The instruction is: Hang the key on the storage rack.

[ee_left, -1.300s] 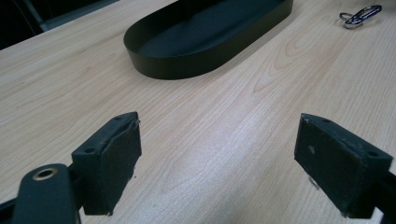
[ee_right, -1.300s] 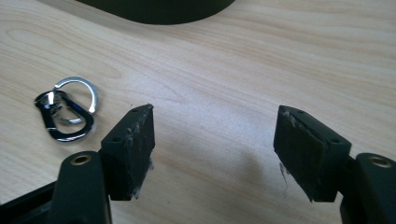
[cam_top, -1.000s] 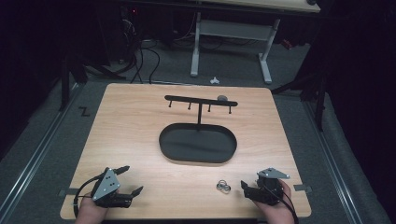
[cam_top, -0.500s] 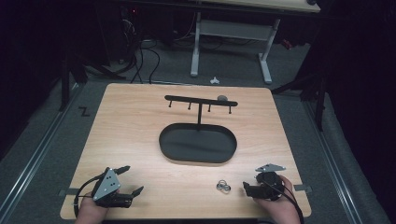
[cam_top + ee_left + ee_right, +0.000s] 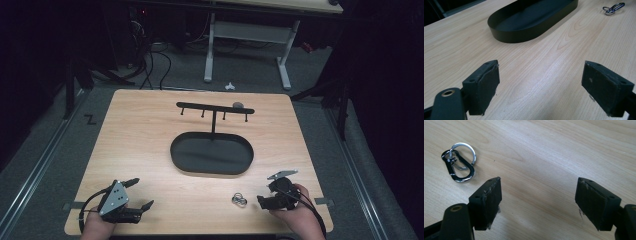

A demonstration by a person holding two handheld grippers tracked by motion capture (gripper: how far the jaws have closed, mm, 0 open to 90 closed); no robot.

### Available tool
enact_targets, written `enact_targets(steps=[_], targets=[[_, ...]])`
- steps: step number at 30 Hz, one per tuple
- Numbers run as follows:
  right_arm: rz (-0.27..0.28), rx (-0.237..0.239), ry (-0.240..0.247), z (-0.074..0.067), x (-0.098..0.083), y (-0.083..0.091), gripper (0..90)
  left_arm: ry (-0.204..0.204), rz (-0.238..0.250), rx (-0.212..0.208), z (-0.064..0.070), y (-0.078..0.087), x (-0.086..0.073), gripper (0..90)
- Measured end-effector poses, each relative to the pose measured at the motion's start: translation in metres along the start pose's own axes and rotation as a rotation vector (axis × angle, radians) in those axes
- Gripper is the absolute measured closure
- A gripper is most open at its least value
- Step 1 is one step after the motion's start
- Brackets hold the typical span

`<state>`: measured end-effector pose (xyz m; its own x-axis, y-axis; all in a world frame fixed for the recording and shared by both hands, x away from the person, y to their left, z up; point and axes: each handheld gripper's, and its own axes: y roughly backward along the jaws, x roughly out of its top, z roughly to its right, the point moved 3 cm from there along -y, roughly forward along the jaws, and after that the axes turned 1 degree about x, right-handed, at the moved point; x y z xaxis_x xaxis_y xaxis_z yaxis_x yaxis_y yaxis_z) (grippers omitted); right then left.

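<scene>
A key ring with a black carabiner (image 5: 239,200) lies on the wooden table (image 5: 140,145), near its front edge. My right gripper (image 5: 265,193) rests just right of the key ring, open, with nothing between its jaws. In the right gripper view the key ring (image 5: 459,165) lies ahead and left of the open gripper (image 5: 539,197), a short way past the left jaw. My left gripper (image 5: 141,193) sits at the front left, open and empty. The left gripper view has that gripper (image 5: 540,82) low over bare wood, with the key ring (image 5: 613,7) far off.
A black oval tray (image 5: 173,152) sits mid-table, its wall (image 5: 524,37) in the left gripper view. Behind it stands a black hook rack (image 5: 215,107) with a small grey object (image 5: 238,105) near its right end. Desk legs and cables lie on the floor beyond.
The right hand has turned and shifted slightly, bringing its jaws closer to the key ring. The left gripper has stayed put.
</scene>
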<state>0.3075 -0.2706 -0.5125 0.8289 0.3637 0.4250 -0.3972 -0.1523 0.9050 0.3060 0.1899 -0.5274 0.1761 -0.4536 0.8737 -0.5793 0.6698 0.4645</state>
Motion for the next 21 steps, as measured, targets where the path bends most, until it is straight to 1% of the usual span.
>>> enact_targets(steps=[5,7,8,9,11,15,16,18,21], targets=[[-0.063,-0.006,0.036,-0.005,0.005,0.0,21.7,0.001,-0.003,-0.001,0.001,-0.002,0.0,15.3],[-0.09,-0.016,0.061,-0.007,0.007,0.001,21.7,0.0,-0.003,0.0,0.001,-0.001,0.0,15.3],[-0.108,-0.026,0.087,-0.008,0.009,0.003,21.8,0.0,-0.003,0.0,0.001,-0.001,0.0,15.3],[-0.131,-0.034,0.102,-0.009,0.01,0.004,21.8,0.0,-0.001,0.001,0.001,-0.001,0.0,15.3],[-0.158,-0.035,0.128,-0.011,0.013,0.006,22.0,0.0,-0.001,0.002,0.0,-0.001,0.0,15.3],[-0.21,-0.02,0.161,-0.017,0.017,0.008,22.4,-0.003,-0.003,0.0,0.0,-0.002,0.0,15.3],[-0.223,-0.009,0.166,-0.019,0.017,0.008,22.5,-0.003,-0.003,0.0,0.001,-0.002,0.0,15.3],[-0.235,0.006,0.169,-0.021,0.018,0.007,22.7,-0.004,-0.003,-0.001,0.001,-0.002,0.0,15.3],[-0.252,0.032,0.185,-0.026,0.019,0.005,22.5,-0.005,-0.001,0.0,0.001,-0.001,0.0,15.3]])
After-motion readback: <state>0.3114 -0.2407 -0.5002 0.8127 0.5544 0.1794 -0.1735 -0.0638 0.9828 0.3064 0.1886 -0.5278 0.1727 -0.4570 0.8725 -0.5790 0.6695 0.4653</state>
